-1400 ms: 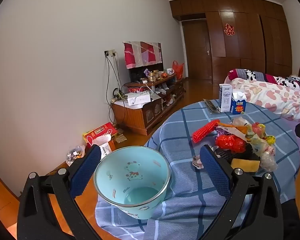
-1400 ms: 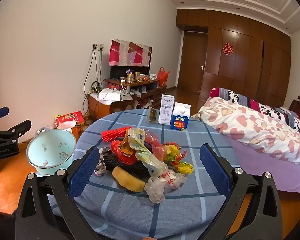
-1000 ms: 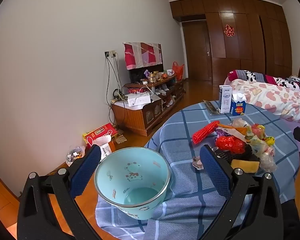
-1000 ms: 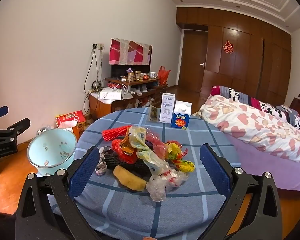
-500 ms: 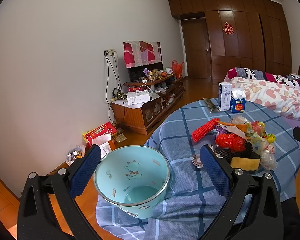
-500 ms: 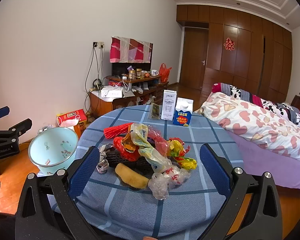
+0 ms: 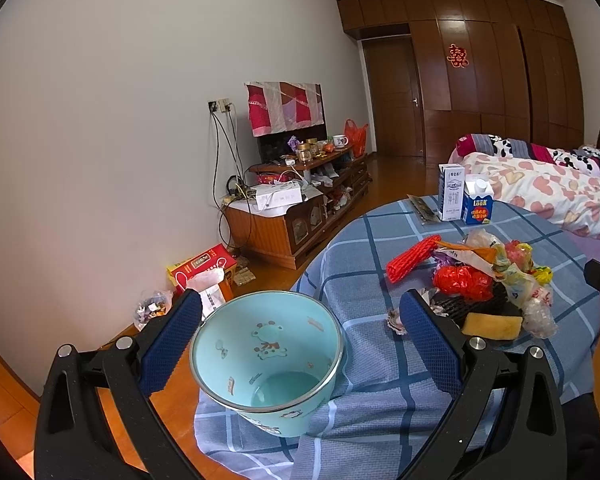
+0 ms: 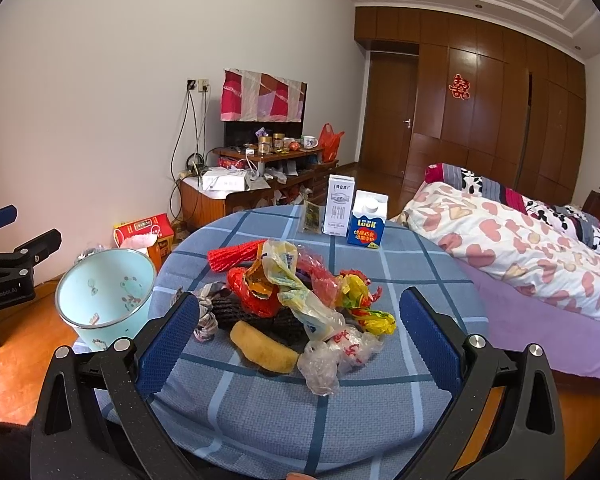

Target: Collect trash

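A pile of trash (image 8: pixel 300 300) lies in the middle of a round table with a blue checked cloth (image 8: pixel 340 408): plastic bags, red wrappers, a red mesh sleeve (image 8: pixel 236 258), a yellow sponge (image 8: pixel 262 346) and a dark mat. It also shows in the left wrist view (image 7: pixel 488 284). A light blue bin (image 7: pixel 266 356) stands at the table's left edge, seen too in the right wrist view (image 8: pixel 106 294). My left gripper (image 7: pixel 300 340) is open, its fingers either side of the bin. My right gripper (image 8: pixel 298 340) is open, just before the pile.
Two cartons (image 8: pixel 356 216) and a small packet (image 8: pixel 311 220) stand at the table's far side. A bed with a heart-print quilt (image 8: pixel 520 256) lies to the right. A cluttered TV cabinet (image 8: pixel 252 184) and a red box (image 8: pixel 144 232) stand along the left wall.
My right gripper has drawn slightly nearer to the pile. The left gripper and the bin have hardly moved.
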`<state>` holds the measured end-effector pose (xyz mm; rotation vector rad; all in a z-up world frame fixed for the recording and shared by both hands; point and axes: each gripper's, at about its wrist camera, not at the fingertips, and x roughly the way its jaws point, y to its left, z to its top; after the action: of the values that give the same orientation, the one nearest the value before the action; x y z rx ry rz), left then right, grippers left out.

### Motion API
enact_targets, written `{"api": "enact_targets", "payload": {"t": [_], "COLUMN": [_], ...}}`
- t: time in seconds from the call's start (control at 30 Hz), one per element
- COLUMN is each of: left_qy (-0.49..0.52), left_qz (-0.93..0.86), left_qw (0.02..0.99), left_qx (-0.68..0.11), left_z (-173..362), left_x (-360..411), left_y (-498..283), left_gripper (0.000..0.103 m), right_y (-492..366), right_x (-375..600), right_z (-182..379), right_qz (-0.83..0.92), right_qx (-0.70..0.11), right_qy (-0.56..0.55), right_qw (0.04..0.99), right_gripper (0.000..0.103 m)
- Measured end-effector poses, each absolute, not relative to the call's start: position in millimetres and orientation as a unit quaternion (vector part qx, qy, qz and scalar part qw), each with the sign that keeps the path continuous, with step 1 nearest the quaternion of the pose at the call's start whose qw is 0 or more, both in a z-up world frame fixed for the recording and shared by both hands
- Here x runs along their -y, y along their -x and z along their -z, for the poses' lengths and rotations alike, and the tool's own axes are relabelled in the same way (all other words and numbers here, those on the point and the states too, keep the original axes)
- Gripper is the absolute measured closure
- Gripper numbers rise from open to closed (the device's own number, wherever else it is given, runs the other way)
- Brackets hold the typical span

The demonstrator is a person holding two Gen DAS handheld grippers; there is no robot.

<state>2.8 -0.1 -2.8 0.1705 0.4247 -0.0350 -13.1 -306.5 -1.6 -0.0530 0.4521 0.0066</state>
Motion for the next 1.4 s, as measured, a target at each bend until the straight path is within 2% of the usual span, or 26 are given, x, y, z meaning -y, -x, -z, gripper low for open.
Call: {"api": "enact_targets", "payload": {"t": [1.4], "left_qy": [-0.091], "left_qz": [0.01], "left_qw": [0.972], "left_qx": [-0.215], "left_z": [8.3], "left_x": [-7.4], "left_y": [-6.4], "left_gripper": [0.006], "right_y": [14.0], "right_x": [305.7], "right_z": [4.6], "right_qz": [-0.002], "right_qx": [-0.227], "right_qy": [0.029], "right_qw": [0.973], "right_gripper": [0.005]}}
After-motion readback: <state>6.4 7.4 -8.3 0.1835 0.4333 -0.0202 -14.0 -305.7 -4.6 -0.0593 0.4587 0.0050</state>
